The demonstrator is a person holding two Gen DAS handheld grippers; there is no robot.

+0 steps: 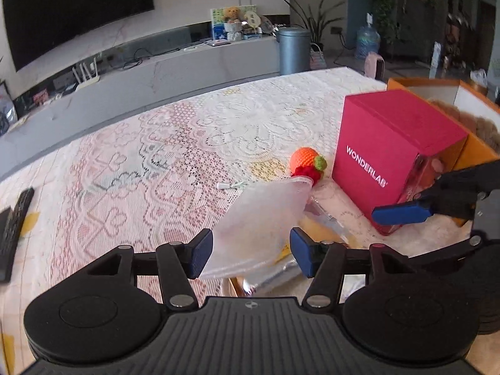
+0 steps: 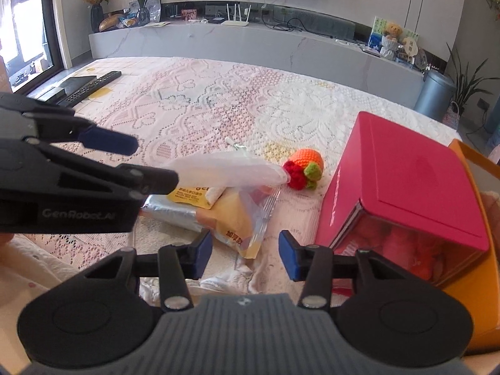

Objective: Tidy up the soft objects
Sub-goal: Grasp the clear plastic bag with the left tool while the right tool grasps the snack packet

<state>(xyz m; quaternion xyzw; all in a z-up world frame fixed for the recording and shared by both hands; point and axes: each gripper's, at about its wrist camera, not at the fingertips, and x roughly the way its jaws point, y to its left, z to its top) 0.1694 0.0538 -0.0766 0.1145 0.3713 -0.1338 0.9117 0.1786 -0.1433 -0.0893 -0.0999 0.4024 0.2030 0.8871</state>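
Observation:
A crocheted orange and red fruit toy [image 1: 307, 164] lies on the lace tablecloth next to the pink WONDERLAB box [image 1: 390, 156]; it also shows in the right wrist view [image 2: 304, 167]. A translucent white soft pouch [image 1: 259, 225] sticks out from between the open fingers of my left gripper [image 1: 251, 254], its tip near the toy. Whether a finger touches it I cannot tell. In the right wrist view the pouch [image 2: 231, 168] extends from the left gripper's fingertips [image 2: 156, 179]. My right gripper [image 2: 245, 257] is open and empty above a yellow snack bag [image 2: 231, 222].
An orange box [image 2: 475, 293] with a brown plush [image 1: 478, 125] inside stands behind the pink box [image 2: 406, 181]. A silver packet [image 2: 172, 212] lies under the snack bag. Remote controls [image 2: 90, 86] lie at the far left of the table. A small white tag [image 1: 232, 184] lies mid-table.

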